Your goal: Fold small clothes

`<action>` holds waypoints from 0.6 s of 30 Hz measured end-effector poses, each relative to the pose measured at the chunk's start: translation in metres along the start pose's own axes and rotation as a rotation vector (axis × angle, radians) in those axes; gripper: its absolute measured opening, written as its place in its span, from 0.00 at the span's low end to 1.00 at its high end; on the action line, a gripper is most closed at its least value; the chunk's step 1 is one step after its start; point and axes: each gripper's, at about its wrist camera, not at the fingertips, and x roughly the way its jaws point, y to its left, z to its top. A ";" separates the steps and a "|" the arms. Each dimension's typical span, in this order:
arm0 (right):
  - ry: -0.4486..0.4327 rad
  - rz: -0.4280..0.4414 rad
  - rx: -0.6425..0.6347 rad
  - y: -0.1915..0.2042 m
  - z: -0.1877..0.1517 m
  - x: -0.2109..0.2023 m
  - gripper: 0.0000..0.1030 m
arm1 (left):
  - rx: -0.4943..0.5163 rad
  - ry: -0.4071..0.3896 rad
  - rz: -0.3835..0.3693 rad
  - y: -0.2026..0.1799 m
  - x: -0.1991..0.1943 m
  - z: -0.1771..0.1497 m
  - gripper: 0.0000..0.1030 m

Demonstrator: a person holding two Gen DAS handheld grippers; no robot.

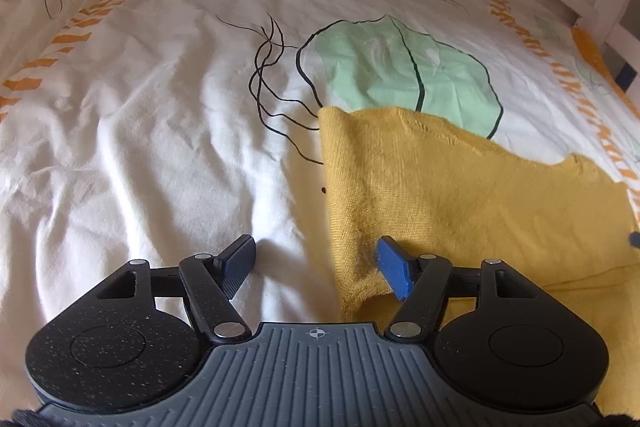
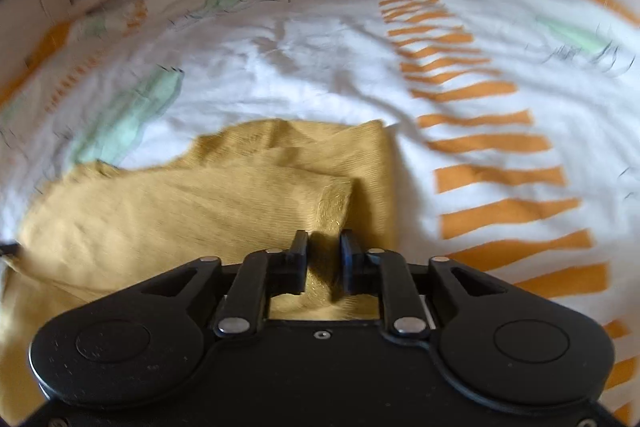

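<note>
Both hand-held gripper (image 1: pixel 316 267) jaws apart over yellow garment (image 1: pixel 460 195)

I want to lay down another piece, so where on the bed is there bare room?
Free: white sheet left of the yellow garment; striped sheet right of it in the right wrist view. Crowded: the garment itself, under both grippers.

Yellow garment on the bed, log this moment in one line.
yellow garment: partly folded on bedsheet | left hand-held gripper: open at its edge | right hand-held gripper: slightly open over fold
</note>
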 end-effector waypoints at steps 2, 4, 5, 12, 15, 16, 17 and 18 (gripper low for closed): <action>-0.009 -0.027 -0.034 0.001 -0.002 0.000 0.32 | 0.015 0.000 0.007 -0.002 0.000 -0.001 0.64; -0.019 -0.056 -0.065 0.003 -0.003 0.000 0.41 | 0.020 0.000 0.007 -0.002 0.000 -0.001 0.64; -0.022 -0.069 -0.084 0.005 -0.004 0.000 0.42 | 0.020 0.000 0.007 -0.002 0.001 -0.001 0.65; -0.046 -0.103 -0.091 0.006 -0.012 0.003 0.64 | 0.004 -0.007 -0.008 -0.001 0.004 -0.003 0.73; -0.048 -0.086 -0.005 -0.008 -0.016 0.004 0.75 | 0.011 -0.017 0.000 -0.004 0.005 -0.006 0.77; -0.052 -0.062 0.037 -0.015 -0.017 0.004 0.76 | 0.011 -0.024 0.001 -0.005 0.005 -0.007 0.78; -0.060 -0.041 0.067 -0.020 -0.018 0.004 0.76 | 0.011 -0.032 0.003 -0.006 0.006 -0.008 0.80; -0.066 -0.026 0.085 -0.023 -0.019 0.005 0.78 | 0.012 -0.039 0.008 -0.007 0.006 -0.010 0.81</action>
